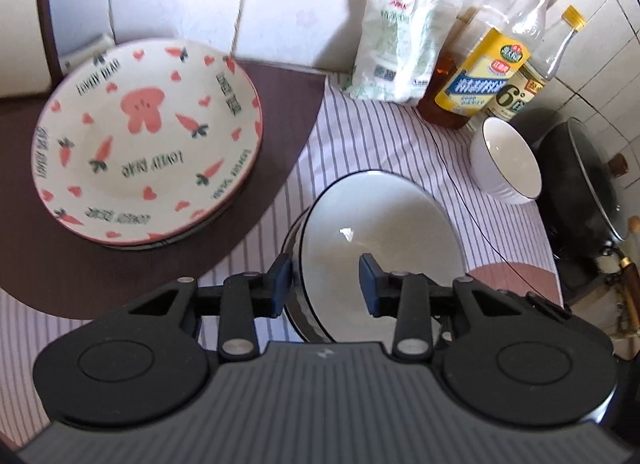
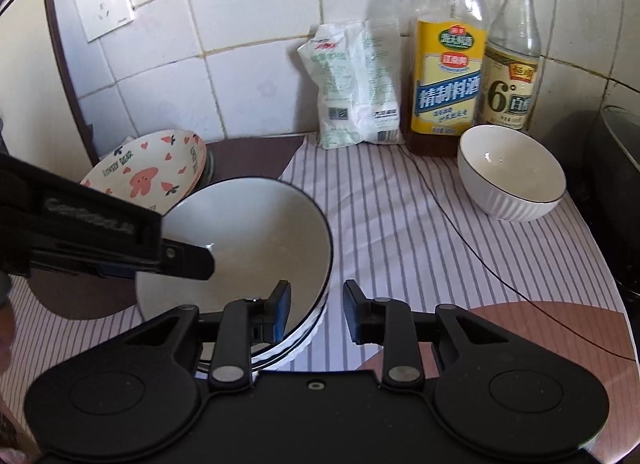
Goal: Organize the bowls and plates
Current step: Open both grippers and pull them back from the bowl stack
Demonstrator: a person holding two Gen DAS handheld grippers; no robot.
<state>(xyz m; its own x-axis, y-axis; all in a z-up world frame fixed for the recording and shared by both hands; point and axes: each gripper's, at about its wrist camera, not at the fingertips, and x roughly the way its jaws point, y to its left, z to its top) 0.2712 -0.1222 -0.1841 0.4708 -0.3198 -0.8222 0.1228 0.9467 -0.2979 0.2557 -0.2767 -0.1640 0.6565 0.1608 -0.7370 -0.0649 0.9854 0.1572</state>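
White wall tiles back a kitchen surface (image 2: 400, 232) covered by a striped cloth, with a cooking wine bottle (image 2: 446, 59), a vinegar bottle (image 2: 512, 59) and a white packet (image 2: 352, 87) lined up at the back; so the bowl-stacking step looks to be in hand, judging by what's set where. Carrot-print plates (image 1: 148, 139) are already piled on the dark round mat (image 1: 280, 135); a stack of black-rimmed bowls (image 2: 248, 232) sits near the front, and a single ribbed white bowl (image 2: 512, 171) is left well apart by the bottles.

Left claw (image 1: 325, 286) is parted, its jaws straddling the stack's near-left rim, one pad outside and one inside, nothing clamped as far as can be told; right claw (image 2: 316, 312) is also spread, straddling the stack's right rim, gripping nothing.

Next move, probably: the lone bowl gets fetched by the right claw and nested onto the stack; a reach across the cloth is called for, and the thin black cable (image 2: 480, 252) should be avoided.
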